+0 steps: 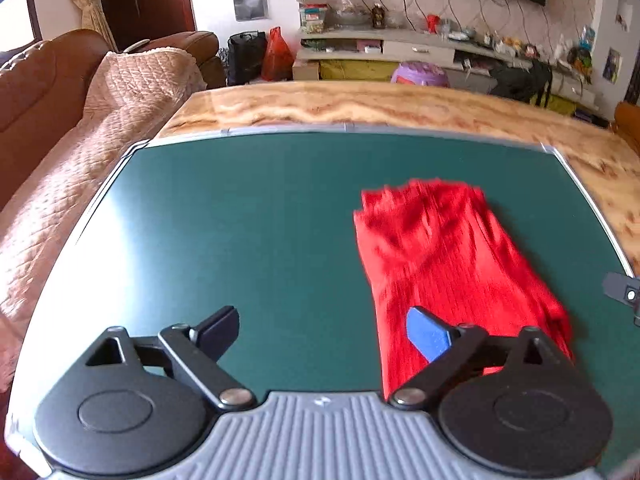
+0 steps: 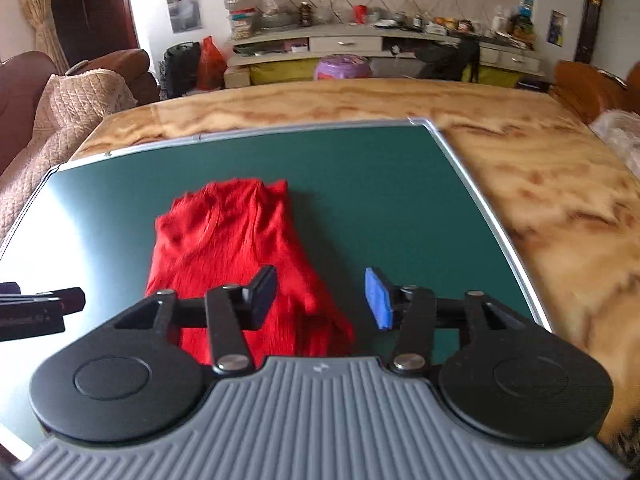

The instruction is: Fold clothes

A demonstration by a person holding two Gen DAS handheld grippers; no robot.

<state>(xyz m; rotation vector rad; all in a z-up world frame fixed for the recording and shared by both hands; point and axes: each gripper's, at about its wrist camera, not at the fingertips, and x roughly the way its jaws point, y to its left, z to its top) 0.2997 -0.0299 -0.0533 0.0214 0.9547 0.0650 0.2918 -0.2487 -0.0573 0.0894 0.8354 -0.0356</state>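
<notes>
A red ribbed garment (image 1: 444,264) lies folded into a long narrow shape on the green mat (image 1: 248,220). In the left wrist view it lies right of centre; my left gripper (image 1: 324,332) is open and empty above the mat, its blue-padded right finger over the garment's near left edge. In the right wrist view the garment (image 2: 228,248) lies left of centre on the mat (image 2: 380,200). My right gripper (image 2: 320,296) is open and empty, its left finger over the garment's near end. The left gripper's side shows at the left edge (image 2: 36,312).
The mat has a metal rim (image 2: 480,208) and lies on a marbled wooden table (image 2: 552,208). A sofa with a quilted cover (image 1: 80,152) stands to the left. A cluttered TV shelf (image 2: 360,40) lines the far wall.
</notes>
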